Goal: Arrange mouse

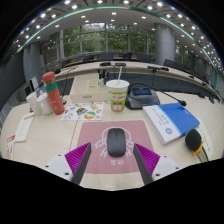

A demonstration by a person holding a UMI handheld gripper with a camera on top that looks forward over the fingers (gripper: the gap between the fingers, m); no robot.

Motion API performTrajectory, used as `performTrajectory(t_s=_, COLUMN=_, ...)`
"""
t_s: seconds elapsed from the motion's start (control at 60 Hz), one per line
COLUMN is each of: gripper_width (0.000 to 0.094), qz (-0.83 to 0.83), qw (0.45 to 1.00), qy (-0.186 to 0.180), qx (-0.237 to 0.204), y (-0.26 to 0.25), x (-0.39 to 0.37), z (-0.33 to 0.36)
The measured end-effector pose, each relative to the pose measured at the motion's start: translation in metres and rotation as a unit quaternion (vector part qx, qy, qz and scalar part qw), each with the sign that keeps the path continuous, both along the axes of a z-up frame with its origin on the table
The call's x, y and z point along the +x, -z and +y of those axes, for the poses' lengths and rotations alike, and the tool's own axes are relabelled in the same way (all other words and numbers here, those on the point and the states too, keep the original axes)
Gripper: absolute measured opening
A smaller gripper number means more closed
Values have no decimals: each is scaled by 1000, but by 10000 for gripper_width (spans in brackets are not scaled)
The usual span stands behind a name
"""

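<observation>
A dark grey computer mouse [116, 141] lies on a pink mouse mat [112, 137] on the beige table. My gripper [112, 158] is open, its magenta-padded fingers [79, 156] spread wide at either side of the mouse's near end. The mouse stands between the fingers with a gap at each side and rests on the mat.
Beyond the mat stand a green-and-white paper cup [118, 94], an orange bottle [53, 93] and a white cup [41, 103]. A blue notebook [176, 121] lies to the right, papers [80, 110] to the left. A green-black object [194, 141] sits at the right.
</observation>
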State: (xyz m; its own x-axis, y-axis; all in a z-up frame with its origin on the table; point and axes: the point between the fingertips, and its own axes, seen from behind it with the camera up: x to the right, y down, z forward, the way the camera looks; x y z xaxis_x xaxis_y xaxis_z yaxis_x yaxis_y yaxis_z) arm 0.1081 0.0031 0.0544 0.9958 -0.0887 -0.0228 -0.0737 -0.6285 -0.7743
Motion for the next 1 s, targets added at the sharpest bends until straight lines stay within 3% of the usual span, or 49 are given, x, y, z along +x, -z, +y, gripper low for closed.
performTrajectory(t_s=0.333, gripper_width=857, qz=-43, qw=998, qy=28, qx=42, y=-117, x=-36, z=-164)
performTrajectory(t_s=0.583, gripper_width=859, qz=-56, qw=996, qy=38, qx=62, y=-159, x=-68, z=-276)
performTrajectory(t_s=1.0, gripper_width=858, qz=-41, qw=996, qy=29, qx=74, y=-169, x=-88, z=-315)
